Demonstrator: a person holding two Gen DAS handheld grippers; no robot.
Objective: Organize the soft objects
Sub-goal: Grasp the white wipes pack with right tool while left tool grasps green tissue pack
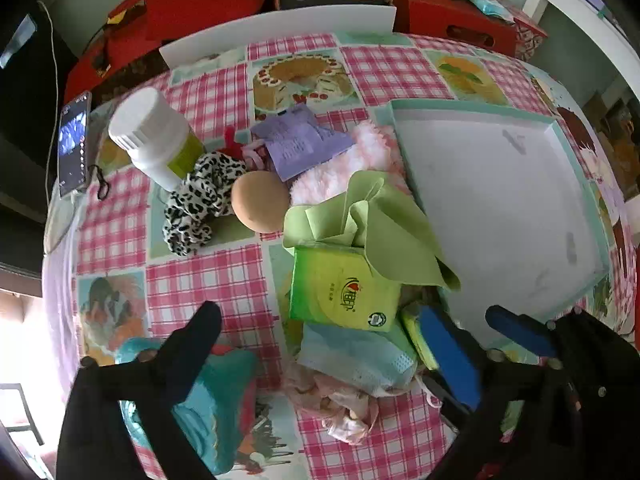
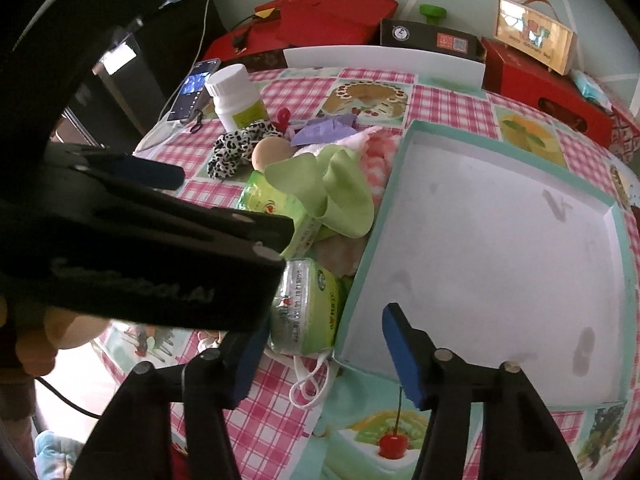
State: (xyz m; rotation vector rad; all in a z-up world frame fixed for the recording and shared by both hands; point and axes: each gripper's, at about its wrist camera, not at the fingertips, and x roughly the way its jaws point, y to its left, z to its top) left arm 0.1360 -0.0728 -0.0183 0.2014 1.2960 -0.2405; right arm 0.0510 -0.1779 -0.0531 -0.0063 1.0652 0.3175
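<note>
The white tray [image 2: 500, 248] lies empty at the right, the heap of soft things just beside its left wall. The green tissue pack [image 1: 344, 288] sits in the heap under a green cloth [image 1: 372, 216]. Both the left gripper [image 1: 332, 344] and right gripper [image 2: 324, 352] are spread and hold nothing. I would grip the pack by its sides and lift it clear of the cloth. Only the left view shows the blue mask [image 1: 356, 360].

Daylight flooding in from lower left, blowing out that corner white in left wrist view; fisheye bending tablecloth [image 1: 224, 280] checks near rims, black vignette framing corners; fingers [image 2: 404, 360] close to lens looking soft; tray [image 2: 496, 256] floor glaring pale, shadows staying faint
</note>
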